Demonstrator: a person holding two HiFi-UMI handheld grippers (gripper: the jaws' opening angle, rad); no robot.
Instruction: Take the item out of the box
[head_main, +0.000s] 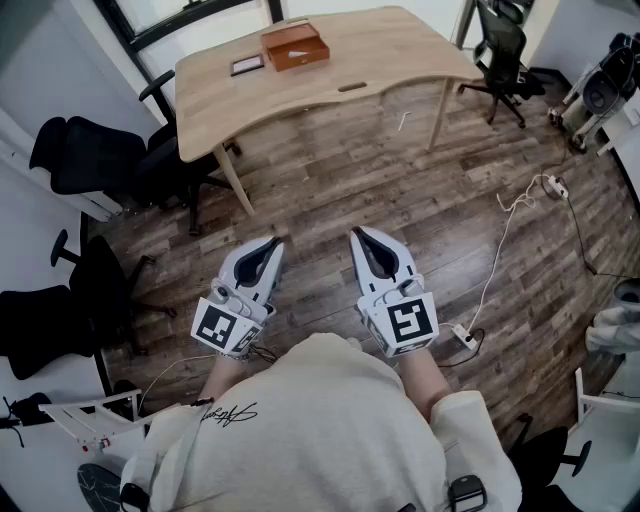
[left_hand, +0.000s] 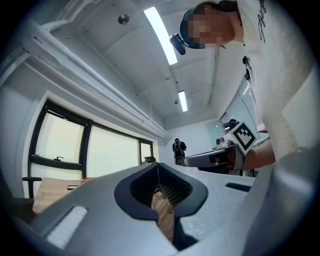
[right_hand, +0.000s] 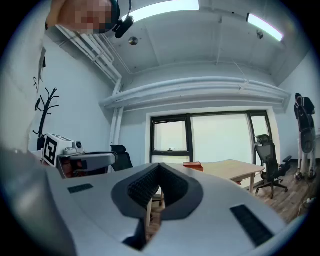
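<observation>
Left gripper: clenched. Its own view shows the two grey jaws meeting at the tips, with only a ribbed black pocket behind them and nothing between them. Matt grey speckled shell.
Right gripper: clenched, holding nothing. Its jaw tips are together in its own view. Same grey shell with black ribbed pads.
Position of grippers: side by side and close to the person's chest, over bare floor and well apart from the table.
Box: orange-brown, rectangular and shallow, with a raised rim. It rests flat on the far part of the table top, near the back edge. The right gripper view shows it as a thin orange slab on the table's far end.
Box contents: a same-coloured inner face with a small pale mark. The item itself cannot be made out.
Table: pale smooth wood with a curved front edge, rounded corners and slim angled legs.
Flat rectangle: dark-edged with a light centre, lying just beside the box on its left.
Floor: dark wood-grain planks, matt.
Office chairs: black with mesh backs, standing near both ends of the table.
Cable: thin and white, trailing across the floor to a white power strip.
Person: cream sweatshirt, soft knit.
</observation>
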